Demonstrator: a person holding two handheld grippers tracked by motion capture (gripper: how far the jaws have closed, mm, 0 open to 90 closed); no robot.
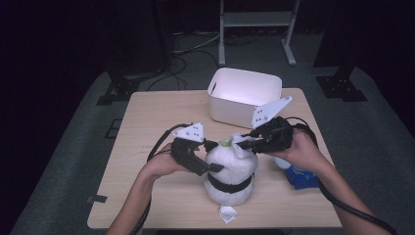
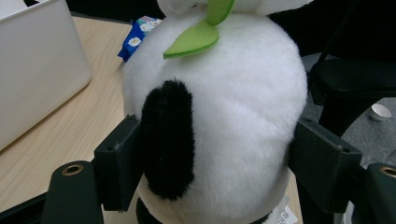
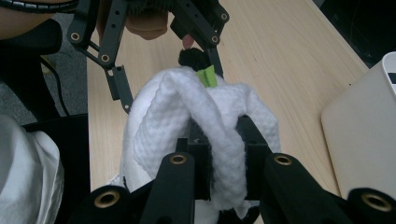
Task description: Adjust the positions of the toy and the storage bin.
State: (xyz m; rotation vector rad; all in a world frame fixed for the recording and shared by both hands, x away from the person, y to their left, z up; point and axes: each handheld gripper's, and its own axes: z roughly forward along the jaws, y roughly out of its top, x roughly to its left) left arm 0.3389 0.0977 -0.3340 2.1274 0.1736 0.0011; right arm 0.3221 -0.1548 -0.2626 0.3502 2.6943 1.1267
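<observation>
Between the jaws of the left gripper (image 2: 212, 172) sits a white plush toy (image 2: 219, 107), clamped at its sides and standing on the table (image 1: 161, 200). Above it, the right gripper (image 3: 223, 161) is pinched together on a white cloth (image 3: 187, 112) draped over the toy's top.

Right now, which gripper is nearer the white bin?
Right. The right gripper pinches the white cloth atop the plush toy, just before the white bin; the left gripper clamps the plush's far side.
</observation>
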